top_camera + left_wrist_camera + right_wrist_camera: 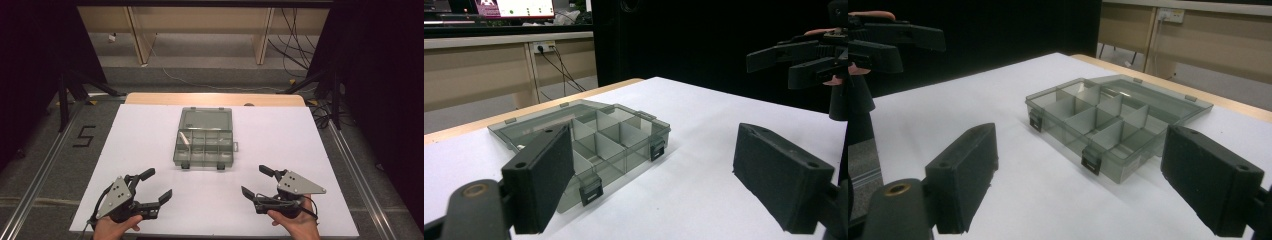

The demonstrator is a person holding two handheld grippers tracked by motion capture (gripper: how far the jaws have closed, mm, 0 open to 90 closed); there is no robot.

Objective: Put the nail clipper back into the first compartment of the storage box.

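Where the white sheet (280, 150) covers the table (215, 98), a clear compartment box (205, 145) sits toward the far edge, midway between the side edges, its lid (206, 119) folded flat toward the far edge and its two dark latches (185, 165) facing me. My left gripper (159, 186) rests near the near left corner, jaws spread and holding nothing. My right gripper (254, 181) rests near the near right corner, likewise released. Bare sheet lies between each gripper and the box, and between the two grippers. The high view shows a wooden strip of table beyond the sheet's far edge. The left gripper view shows the dividers (616, 142) and my right gripper (796, 60) raised at the far right; the right gripper view shows the box (1113, 125) from the opposite side.
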